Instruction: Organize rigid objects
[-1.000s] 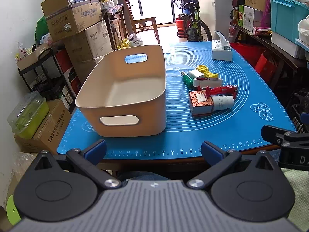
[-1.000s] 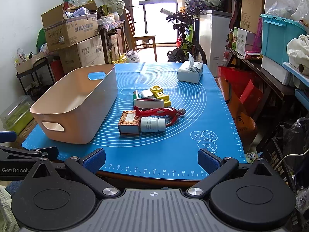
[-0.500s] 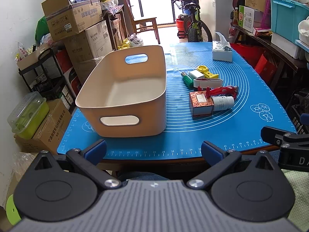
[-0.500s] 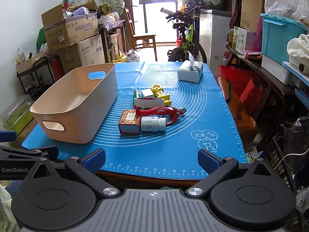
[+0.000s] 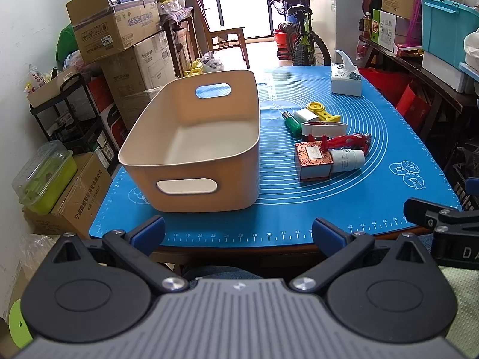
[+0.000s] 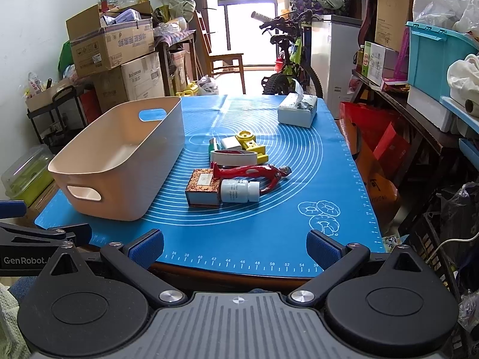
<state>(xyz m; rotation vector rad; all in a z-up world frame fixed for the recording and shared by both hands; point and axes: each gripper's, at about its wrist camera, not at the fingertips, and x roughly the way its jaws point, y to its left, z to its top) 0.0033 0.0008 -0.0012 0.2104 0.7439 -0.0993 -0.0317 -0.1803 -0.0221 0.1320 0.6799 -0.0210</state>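
Your left gripper (image 5: 238,233) and right gripper (image 6: 235,246) hang at the counter's (image 6: 239,278) near edge, fingers released and spread, grasping nothing. The beige bin (image 6: 119,161) sits at 11 o'clock of your right gripper; the patterned box (image 6: 203,192), white bottle (image 6: 239,191) and red tool (image 6: 254,173) cluster at 12 o'clock

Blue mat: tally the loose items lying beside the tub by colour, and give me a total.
Red: 2, the patterned box and the handled tool
White: 3, the bottle, the oval ring, the small block
Yellow: 1, the toy
Green: 1, the tube
Total: 7
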